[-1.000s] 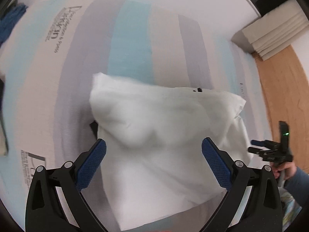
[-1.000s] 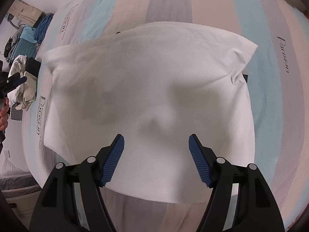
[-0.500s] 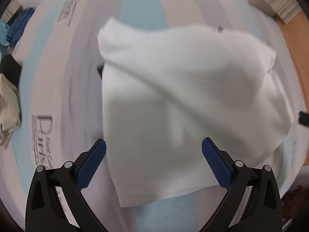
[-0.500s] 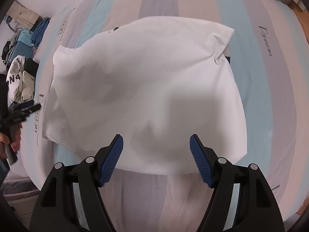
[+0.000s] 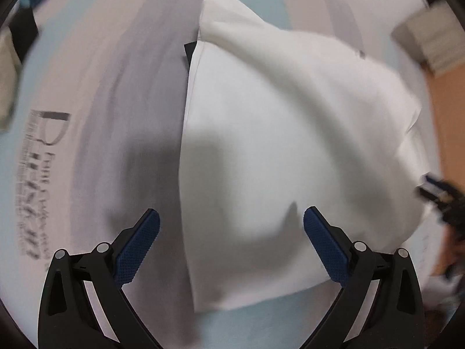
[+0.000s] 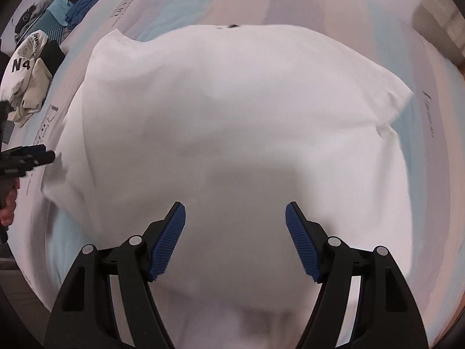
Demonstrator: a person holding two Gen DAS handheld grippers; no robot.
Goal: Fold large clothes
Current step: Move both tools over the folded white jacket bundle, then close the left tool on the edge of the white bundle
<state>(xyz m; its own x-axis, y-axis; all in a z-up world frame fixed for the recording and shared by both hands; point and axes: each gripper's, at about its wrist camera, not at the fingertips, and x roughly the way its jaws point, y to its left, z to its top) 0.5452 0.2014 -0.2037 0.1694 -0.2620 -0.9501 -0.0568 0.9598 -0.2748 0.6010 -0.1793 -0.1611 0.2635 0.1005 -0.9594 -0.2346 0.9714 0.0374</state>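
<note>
Both grippers, left gripper [image 5: 231, 232] and right gripper [image 6: 235, 229], stand with blue fingers [image 6: 168, 241] spread apart, gripping nothing. Below them the white garment [image 6: 232, 110] lies folded and puffy on the striped bedsheet [image 5: 96, 101], filling the frame centre. Other clothes [image 6: 32, 67] are piled at upper left, well apart.

A wide bed covered by a sheet striped in pale blue, grey and beige, with dark printed lettering near its edges [image 6: 343, 20], carries everything here. A large white folded cloth garment [image 6: 232, 122] lies flat across the middle of it, a small dark piece [image 5: 190, 51] peeking out from under its left edge in the left wrist view. Near the bed's far left edge sits a heap of crumpled clothes in white, cream, black and blue [image 6: 37, 55], well apart from the white garment.
</note>
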